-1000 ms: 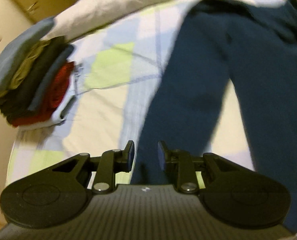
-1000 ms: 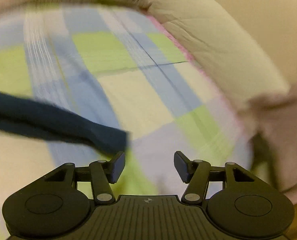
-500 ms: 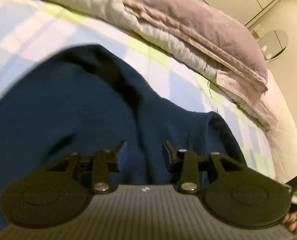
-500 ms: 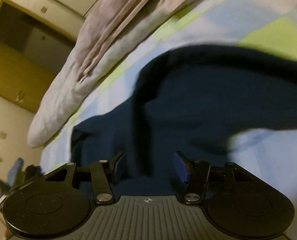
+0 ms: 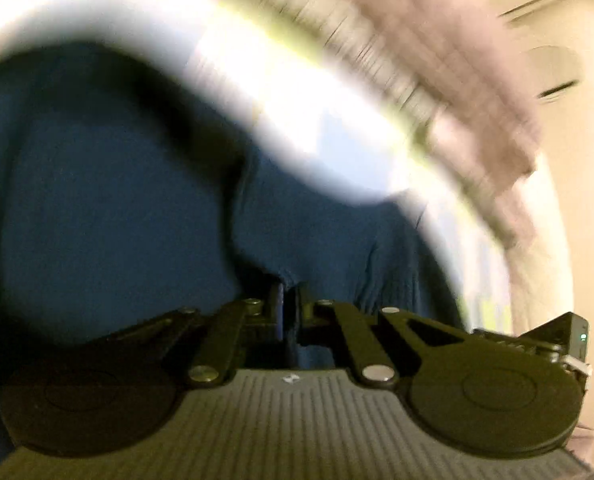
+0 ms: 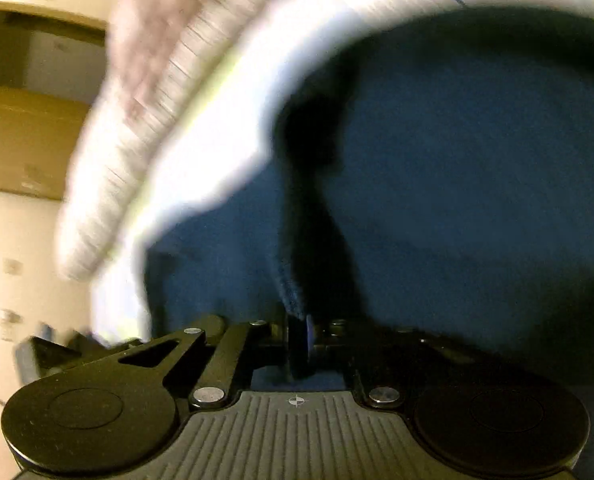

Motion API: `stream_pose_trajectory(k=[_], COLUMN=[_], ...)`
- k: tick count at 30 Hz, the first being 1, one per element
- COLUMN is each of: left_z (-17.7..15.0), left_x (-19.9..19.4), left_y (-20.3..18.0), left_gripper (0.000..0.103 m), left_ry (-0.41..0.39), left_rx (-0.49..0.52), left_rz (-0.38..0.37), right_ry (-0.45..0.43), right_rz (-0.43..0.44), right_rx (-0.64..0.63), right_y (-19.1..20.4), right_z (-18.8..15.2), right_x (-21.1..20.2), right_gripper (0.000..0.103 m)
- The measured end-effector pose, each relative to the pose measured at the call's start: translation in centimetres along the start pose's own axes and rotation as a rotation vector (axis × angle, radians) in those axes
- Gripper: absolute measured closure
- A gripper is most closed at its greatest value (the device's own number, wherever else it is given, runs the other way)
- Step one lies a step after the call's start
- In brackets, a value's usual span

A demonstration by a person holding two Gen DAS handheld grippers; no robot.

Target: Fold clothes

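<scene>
Navy cloth, the garment (image 5: 109,200), fills the centre and lower half of both blurred frames, lying on the bed (image 5: 289,92). Left gripper (image 5: 288,308) is clamped on a fold of it; right gripper (image 6: 299,334) likewise pinches its edge.

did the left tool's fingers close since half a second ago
Yes. The left tool has pinched inward onto the navy garment, its fixed body unchanged.

Left gripper (image 5: 288,304): black linkage arms, silver rivets, two round black discs, ribbed grey base with a small white mark. Right gripper (image 6: 297,328) looks the same.
</scene>
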State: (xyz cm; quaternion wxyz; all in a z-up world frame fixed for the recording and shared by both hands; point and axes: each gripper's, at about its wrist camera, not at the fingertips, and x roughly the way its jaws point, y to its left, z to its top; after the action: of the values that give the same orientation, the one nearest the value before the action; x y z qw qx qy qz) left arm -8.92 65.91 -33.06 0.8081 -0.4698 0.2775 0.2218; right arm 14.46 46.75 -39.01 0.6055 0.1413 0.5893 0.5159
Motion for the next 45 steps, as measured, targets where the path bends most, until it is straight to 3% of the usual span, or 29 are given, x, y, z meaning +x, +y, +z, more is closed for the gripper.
stream_pose_trajectory(k=[2, 3, 4, 5, 6, 9, 11, 15, 17, 19, 23, 27, 29, 30, 33, 36, 38, 40, 42, 45], left_z=[4.7, 6.6, 7.7, 8.8, 9.1, 6.7, 3.0, -6.7, -11.3, -15.1, -19.2, -20.1, -20.2, -20.1, -19.7, -17.6, -15.0, -13.2, -12.3, -13.9], left_x=[-1.1, -1.8, -2.4, -3.0, -3.7, -6.1, -8.5, -14.3, -18.4, -22.0, -26.0, -25.2, -24.8, -24.6, -25.2, -28.5, -31.1, -32.2, -32.3, -31.7], left_y=[-1.5, -2.0, -2.0, -2.0, -1.3, 3.2, 7.4, 12.8, 14.3, 15.4, 16.8, 17.1, 17.0, 16.6, 14.8, 13.8, 15.2, 17.3, 18.9, 18.0], left_gripper=[0.098, 0.089, 0.076, 0.074, 0.074, 0.074, 0.074, 0.074, 0.072, 0.062, 0.052, 0.05, 0.078, 0.097, 0.098, 0.098, 0.098, 0.095, 0.092, 0.074], left_ry=[-0.2, -0.285, -0.324, -0.355, -0.354, -0.256, -0.169, -0.009, 0.022, 0.033, 0.043, 0.078, 0.085, 0.091, 0.095, 0.003, -0.076, -0.077, -0.031, -0.011], left_rx=[0.073, 0.099, 0.123, 0.147, 0.152, 0.144, 0.142, 0.126, 0.088, 0.057, 0.047, 0.172, 0.219, 0.244, 0.361, 0.506, 0.485, 0.454, 0.413, 0.387], left_rz=[0.017, 0.06, 0.099, 0.138, 0.161, 0.199, 0.296, 0.478, 0.539, 0.601, 0.696, 0.719, 0.683, 0.662, 0.612, 0.696, 0.805, 0.887, 0.912, 0.864], right_ry=[-0.161, -0.26, -0.283, -0.279, -0.276, -0.265, -0.257, -0.155, -0.12, -0.107, -0.107, -0.109, -0.111, -0.113, -0.119, -0.125, -0.135, -0.138, -0.138, -0.14], right_rz=[0.049, 0.036, 0.013, -0.014, -0.041, -0.12, -0.174, -0.35, -0.41, -0.465, -0.542, -0.573, -0.575, -0.572, -0.57, -0.579, -0.586, -0.602, -0.612, -0.627], right_rx=[-0.033, -0.044, -0.055, -0.065, -0.074, -0.104, -0.123, -0.173, -0.156, -0.106, 0.014, 0.062, 0.066, 0.059, 0.032, -0.003, -0.023, -0.023, -0.016, -0.016], right_y=[2.3, 3.5, 3.6, 3.3, 3.0, 2.0, 1.4, -3.3, -5.7, -7.5, -8.2, -7.9, -7.4, -7.1, -6.0, -4.8, -4.3, -4.3, -4.4, -4.9], right_z=[3.6, 5.4, 5.6, 5.3, 4.9, 4.0, 3.3, -4.5, -8.6, -11.6, -15.4, -17.1, -17.9, -18.2, -19.2, -20.8, -21.8, -22.7, -23.4, -24.5], right_x=[-0.7, -1.1, -1.5, -1.9, -2.2, -3.3, -4.1, -8.0, -10.8, -14.1, -19.0, -20.0, -20.2, -20.2, -19.7, -19.9, -20.3, -20.5, -20.7, -21.4], right_gripper=[0.094, 0.065, 0.038, 0.013, 0.014, 0.014, 0.014, 0.014, 0.014, 0.014, 0.014, 0.014, 0.014, 0.014, 0.014, 0.014, 0.014, 0.014, 0.014, 0.014])
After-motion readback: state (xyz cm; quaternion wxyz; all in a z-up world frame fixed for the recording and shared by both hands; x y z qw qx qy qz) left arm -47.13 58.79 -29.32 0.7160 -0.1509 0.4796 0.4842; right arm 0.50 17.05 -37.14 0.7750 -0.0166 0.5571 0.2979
